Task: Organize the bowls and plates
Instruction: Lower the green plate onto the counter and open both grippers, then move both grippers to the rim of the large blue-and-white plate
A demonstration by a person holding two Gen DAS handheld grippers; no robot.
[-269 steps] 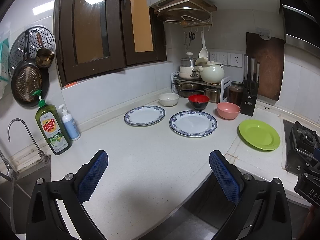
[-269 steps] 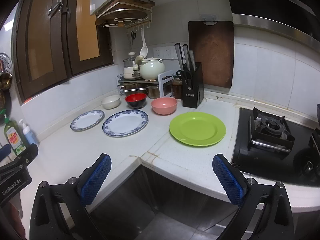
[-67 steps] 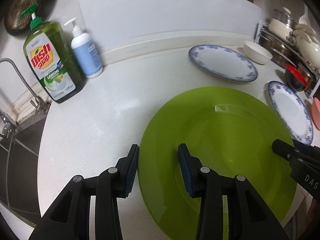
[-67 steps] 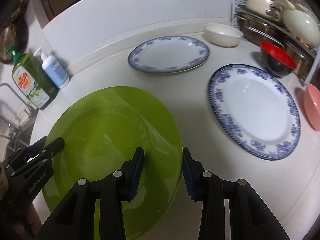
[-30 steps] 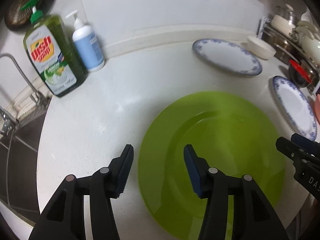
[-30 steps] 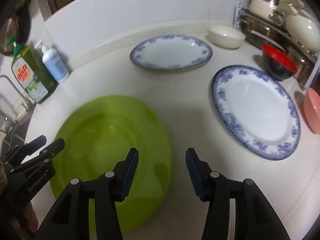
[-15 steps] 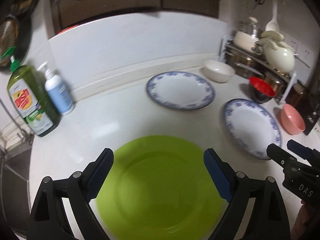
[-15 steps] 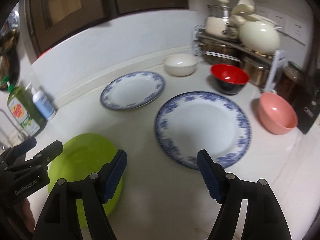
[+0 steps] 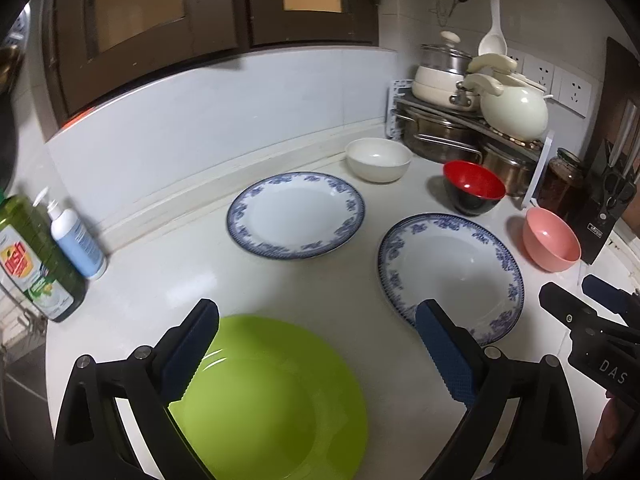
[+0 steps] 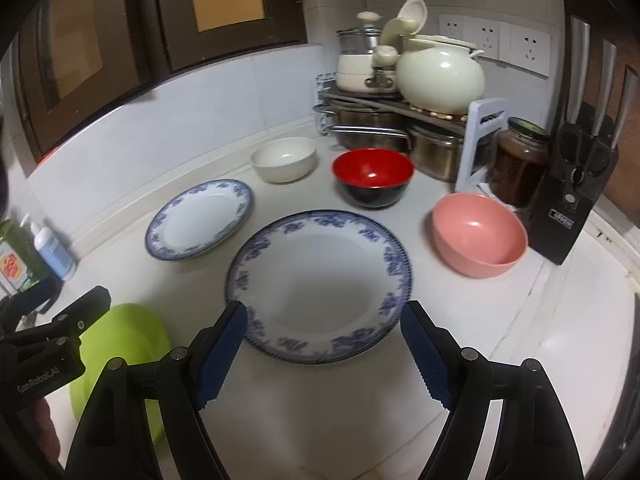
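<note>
Both grippers, left gripper and right gripper, are hovering with jaws spread wide, holding nothing. Round lime-green plastic plate is lying flat at the near counter edge. Judged next: right claw is lining up on the larger blue-rimmed white plate; its near rim is offering open approach, pink bowl sitting just beside.

Left gripper: black frame, silver screws, blue ribbed pads. Right gripper: same build. White lettering "GenRobot.AI" on left body, "DAS" on right.
</note>
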